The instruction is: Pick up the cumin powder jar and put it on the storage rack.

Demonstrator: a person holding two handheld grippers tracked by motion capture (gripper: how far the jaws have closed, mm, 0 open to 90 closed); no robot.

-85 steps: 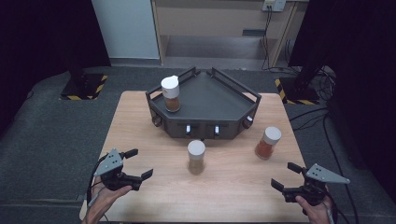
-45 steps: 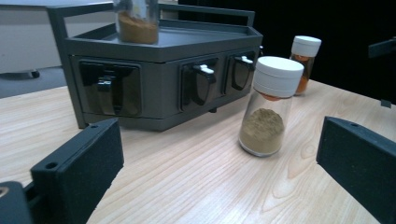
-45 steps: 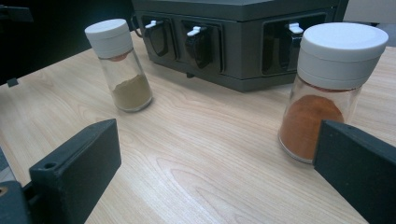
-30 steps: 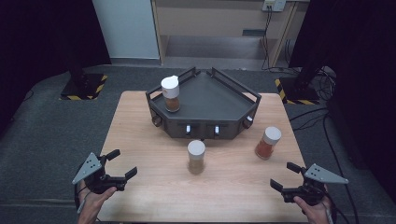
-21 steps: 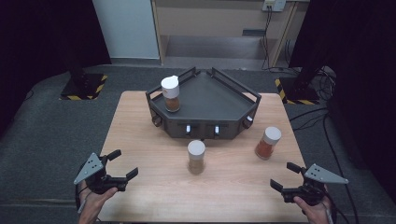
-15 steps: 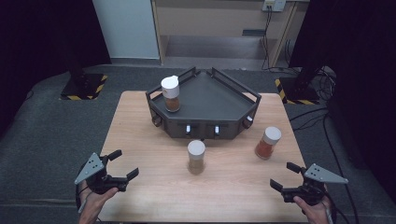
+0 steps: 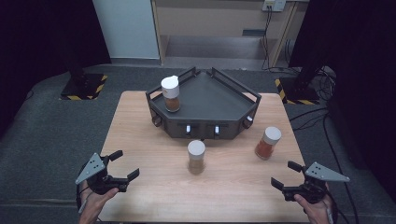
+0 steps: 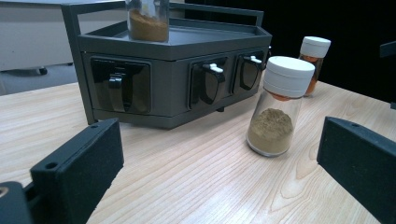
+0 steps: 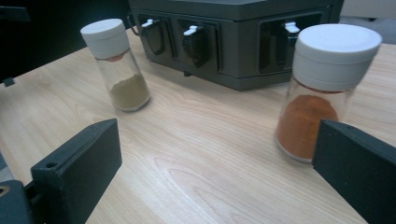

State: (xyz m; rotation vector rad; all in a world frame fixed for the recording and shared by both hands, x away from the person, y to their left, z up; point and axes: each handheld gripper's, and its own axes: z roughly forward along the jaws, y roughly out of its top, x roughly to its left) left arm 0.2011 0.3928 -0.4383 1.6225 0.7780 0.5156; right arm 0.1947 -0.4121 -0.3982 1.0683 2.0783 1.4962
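Observation:
A dark grey spice rack (image 7: 204, 105) (image 8: 173, 79) (image 9: 233, 35) stands at the back middle of the wooden table (image 7: 154, 149). On its left top sits a white-capped jar of brown spice (image 7: 171, 93) (image 8: 148, 18). A jar of tan spice (image 7: 196, 157) (image 8: 279, 108) (image 9: 116, 65) stands on the table in front of the rack. To the right is a jar of orange-red spice (image 7: 267, 142) (image 8: 314, 55) (image 9: 322, 88). My left gripper (image 7: 122, 166) (image 8: 219, 177) is open at the table's front left corner. My right gripper (image 7: 286, 175) (image 9: 215, 177) is open at the front right, just short of the orange-red jar.
Grey carpet surrounds the table, with dark stands on yellow-black striped bases (image 7: 84, 86) at the back left and back right (image 7: 299, 88). Cables (image 7: 322, 116) run over the floor at the right. Bare tabletop lies between the two grippers.
My left gripper has drawn back and to the left, from over the table to its front left corner, then held still. The right gripper and the jars have stayed put.

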